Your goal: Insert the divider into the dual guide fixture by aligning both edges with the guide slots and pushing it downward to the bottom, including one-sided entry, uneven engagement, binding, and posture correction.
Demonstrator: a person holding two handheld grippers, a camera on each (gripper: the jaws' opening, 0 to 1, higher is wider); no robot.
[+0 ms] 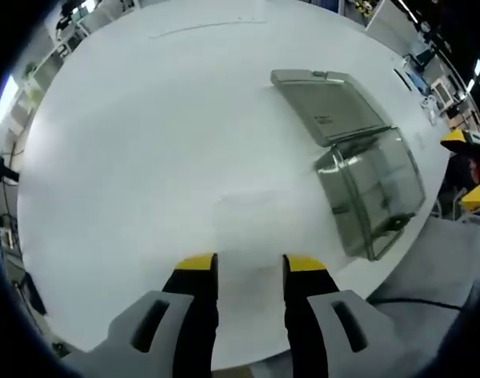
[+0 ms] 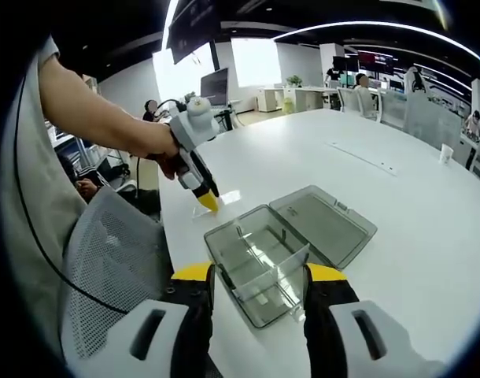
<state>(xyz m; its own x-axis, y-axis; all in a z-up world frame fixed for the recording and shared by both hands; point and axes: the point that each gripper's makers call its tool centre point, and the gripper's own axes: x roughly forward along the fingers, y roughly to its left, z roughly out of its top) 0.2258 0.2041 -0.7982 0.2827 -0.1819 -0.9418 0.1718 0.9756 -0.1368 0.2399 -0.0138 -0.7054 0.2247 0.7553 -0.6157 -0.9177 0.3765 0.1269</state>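
- The left gripper (image 1: 248, 264) hovers over bare white tabletop (image 1: 161, 142), jaws spread with nothing between them.
- In the right gripper view the left gripper (image 2: 204, 201) hangs beside the box, close to the table's near edge.
- The right gripper (image 2: 256, 276) has its jaws spread above the box, gripping nothing.
- The smoky clear box (image 1: 374, 193), apparently the guide fixture, sits near the table's edge, its hinged lid (image 1: 326, 102) lying open and flat on the tabletop.
- A clear divider (image 2: 291, 260) looks to stand upright across the box (image 2: 256, 268); how far down it sits cannot be told.
- Risk: pressing on one side could cock the panel and bind it in the slots.
- Risk: the transparent edges are hard to read, so a gripper may close beside them, or shove the light box toward the edge.
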